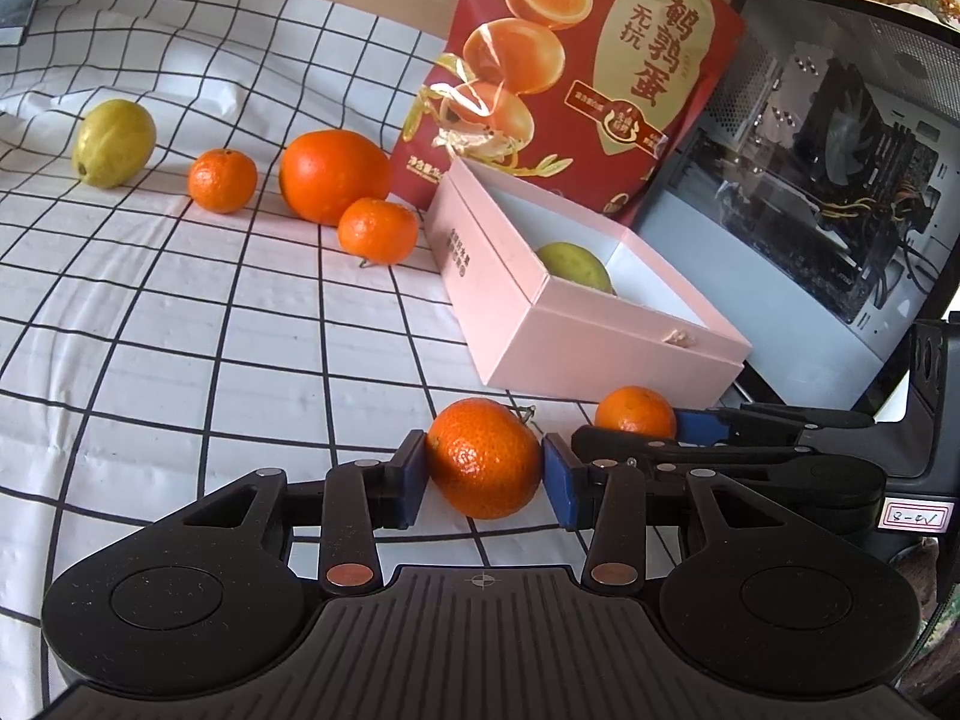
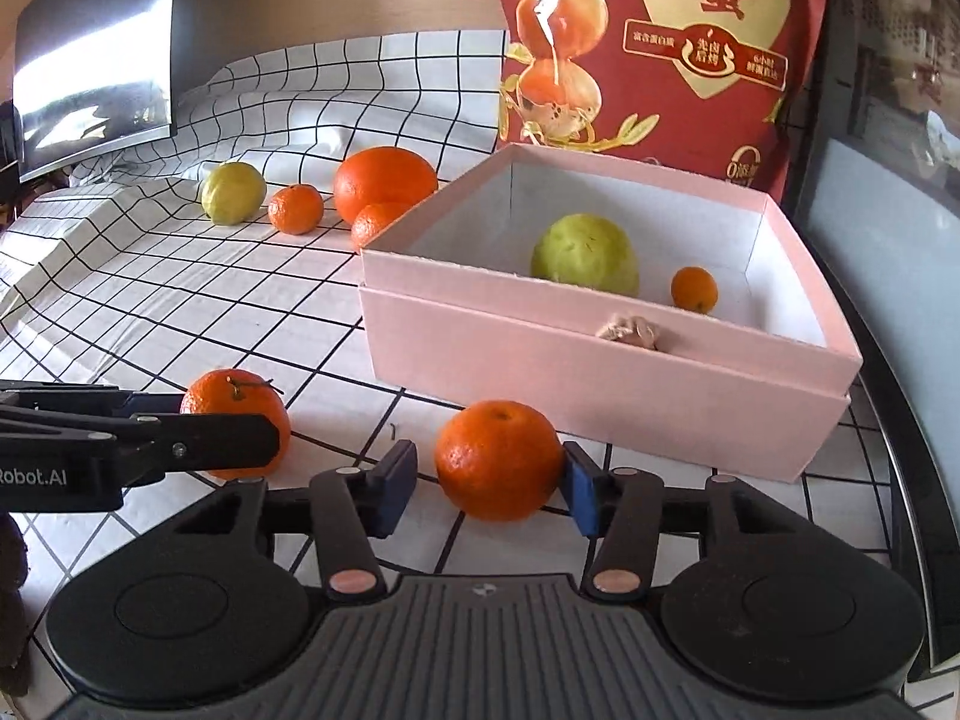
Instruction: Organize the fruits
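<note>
In the left wrist view my left gripper (image 1: 486, 474) is shut on a stemmed tangerine (image 1: 483, 456) that rests on the checked cloth (image 1: 180, 330), both blue pads against its sides. In the right wrist view a second tangerine (image 2: 498, 459) lies between the fingers of my right gripper (image 2: 489, 486). The right pad touches it and the left pad stands a small gap off, so this gripper is open. Just behind both is an open pink box (image 2: 600, 384) holding a green fruit (image 2: 585, 261) and a tiny orange fruit (image 2: 694, 288).
Farther back on the cloth sit a yellow-green fruit (image 1: 114, 141), a small tangerine (image 1: 222, 180), a large orange (image 1: 333, 174) and another tangerine (image 1: 378, 231). A red snack bag (image 1: 600, 60) stands behind the box. A computer case (image 1: 810, 180) walls off the right.
</note>
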{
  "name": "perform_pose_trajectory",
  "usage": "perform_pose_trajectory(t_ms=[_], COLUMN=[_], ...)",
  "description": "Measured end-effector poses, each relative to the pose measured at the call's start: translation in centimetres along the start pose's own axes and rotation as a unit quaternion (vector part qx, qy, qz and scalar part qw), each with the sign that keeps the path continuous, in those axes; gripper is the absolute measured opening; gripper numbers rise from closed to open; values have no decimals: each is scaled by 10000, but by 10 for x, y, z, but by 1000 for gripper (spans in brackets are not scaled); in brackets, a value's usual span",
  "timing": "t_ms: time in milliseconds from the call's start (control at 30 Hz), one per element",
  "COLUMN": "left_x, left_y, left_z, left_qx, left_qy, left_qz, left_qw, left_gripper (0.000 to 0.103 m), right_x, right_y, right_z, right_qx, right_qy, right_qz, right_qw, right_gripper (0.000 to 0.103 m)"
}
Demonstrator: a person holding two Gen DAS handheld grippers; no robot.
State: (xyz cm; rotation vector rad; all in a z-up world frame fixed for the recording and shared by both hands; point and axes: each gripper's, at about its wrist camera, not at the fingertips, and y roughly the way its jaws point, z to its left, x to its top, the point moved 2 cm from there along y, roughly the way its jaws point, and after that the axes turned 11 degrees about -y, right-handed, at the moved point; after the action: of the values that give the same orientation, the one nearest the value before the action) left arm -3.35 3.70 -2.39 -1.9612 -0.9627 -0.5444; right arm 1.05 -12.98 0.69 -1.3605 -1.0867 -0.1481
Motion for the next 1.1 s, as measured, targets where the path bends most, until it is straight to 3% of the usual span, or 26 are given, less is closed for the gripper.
perform_pose_trajectory(t_ms=[133, 267, 633, 667, 1100], left_x=[1, 6, 3, 3, -3], left_y=[-3, -2, 1, 1, -3], left_z=[2, 4, -10, -9, -14], left_qx=[100, 172, 690, 684, 838], left_qy=[-88, -135, 367, 355, 590], left_qz=[-115, -155, -249, -248, -283], left_qw=[9998, 9996, 9966, 9967, 9943], left_gripper=[46, 46, 46, 46, 46], right_x=[1, -5, -9, -9, -13], right_y=[-3, -7, -3, -2, -5], right_z=[1, -1, -8, -8, -3], right_qx=[37, 248, 132, 174, 75], right_qy=[-45, 92, 64, 100, 84], right_qz=[6, 127, 396, 411, 441], right_qw=[10000, 9996, 9991, 9990, 9990], right_gripper=[53, 71, 96, 102, 103])
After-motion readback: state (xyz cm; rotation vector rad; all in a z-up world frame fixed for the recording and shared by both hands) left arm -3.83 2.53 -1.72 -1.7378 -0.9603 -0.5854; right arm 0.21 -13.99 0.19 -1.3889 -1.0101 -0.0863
